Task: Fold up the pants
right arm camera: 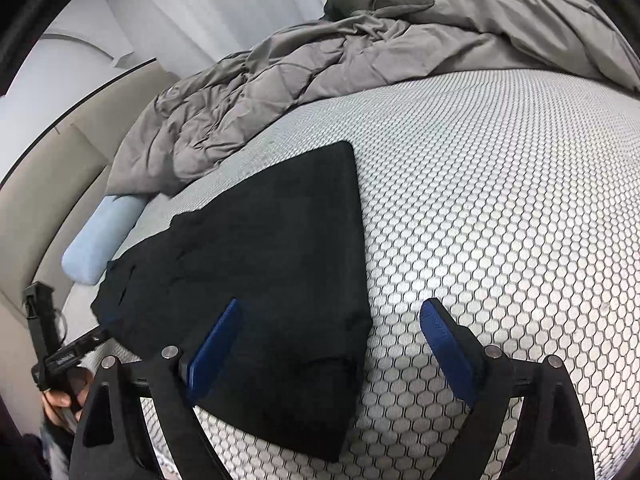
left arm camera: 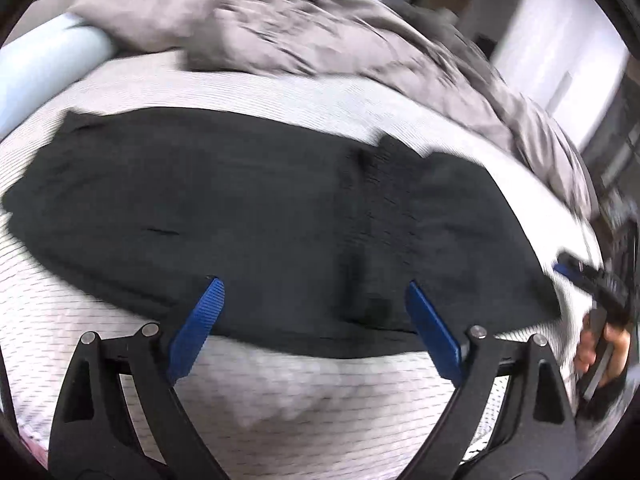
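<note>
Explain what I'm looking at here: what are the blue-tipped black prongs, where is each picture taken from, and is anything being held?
There is no robot. A person holds a two-finger gripper in each hand, with a fisheye camera on each looking along its fingers. One picture is from the left gripper, the other from the right gripper; the prongs are their fingers with blue pads. Each view also catches the other hand at its edge. The black pants lie flat, already folded over, on a bed with a honeycomb-patterned cover. A crumpled grey duvet and a pale blue pillow lie behind. Both grippers are open and hold nothing.
</note>
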Demonstrator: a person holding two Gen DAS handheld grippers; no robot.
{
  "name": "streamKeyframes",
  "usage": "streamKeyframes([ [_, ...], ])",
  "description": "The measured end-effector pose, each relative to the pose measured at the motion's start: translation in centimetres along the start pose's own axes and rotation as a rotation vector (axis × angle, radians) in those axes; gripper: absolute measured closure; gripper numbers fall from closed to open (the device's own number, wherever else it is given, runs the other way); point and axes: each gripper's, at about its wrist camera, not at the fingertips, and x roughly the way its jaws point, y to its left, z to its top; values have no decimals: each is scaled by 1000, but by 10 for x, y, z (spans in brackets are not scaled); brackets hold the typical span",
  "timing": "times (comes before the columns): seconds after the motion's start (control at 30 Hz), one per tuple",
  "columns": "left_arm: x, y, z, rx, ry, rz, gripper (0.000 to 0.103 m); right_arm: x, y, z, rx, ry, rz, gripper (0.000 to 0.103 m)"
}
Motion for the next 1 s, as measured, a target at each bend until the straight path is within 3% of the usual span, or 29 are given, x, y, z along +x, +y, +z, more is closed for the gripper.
streamKeyframes([
  [0.17, -39, 103, -9, -341, -59, 32, 12, 0, 11, 10, -26, -26, 9, 11],
  [0.27, -36, 148, -12, -445, -42, 67, 23, 2, 18, 11, -49, -31, 8, 11],
  [0.37, -29, 170, -5, -517, -70, 59, 27, 9, 26, 13, -65, -25, 13, 11],
  [0.43, -26, 177, 8, -541, -111, 83, 42, 8, 27, 11, -67, -22, 21, 11],
  [0.5, -19, 184, 18, -550, -104, 104, 79, 10, 30, 10, -76, -25, 26, 11],
  [0.6, -13, 184, 26, -541, -117, 150, 95, 8, 30, 9, -89, -31, 23, 11],
  [0.67, -24, 166, 33, -492, -167, 190, 99, 6, 27, 9, -89, -38, 19, 11],
  [0.8, -71, 84, 55, -264, -291, 230, 101, -4, 17, 14, -73, -67, 12, 11],
  [0.9, -95, 3, 71, -114, -352, 130, 101, -14, 8, 20, -43, -93, 17, 11],
  [1.0, -90, -92, 81, 78, -329, 8, 101, -26, -3, 25, -10, -127, 28, 11],
])
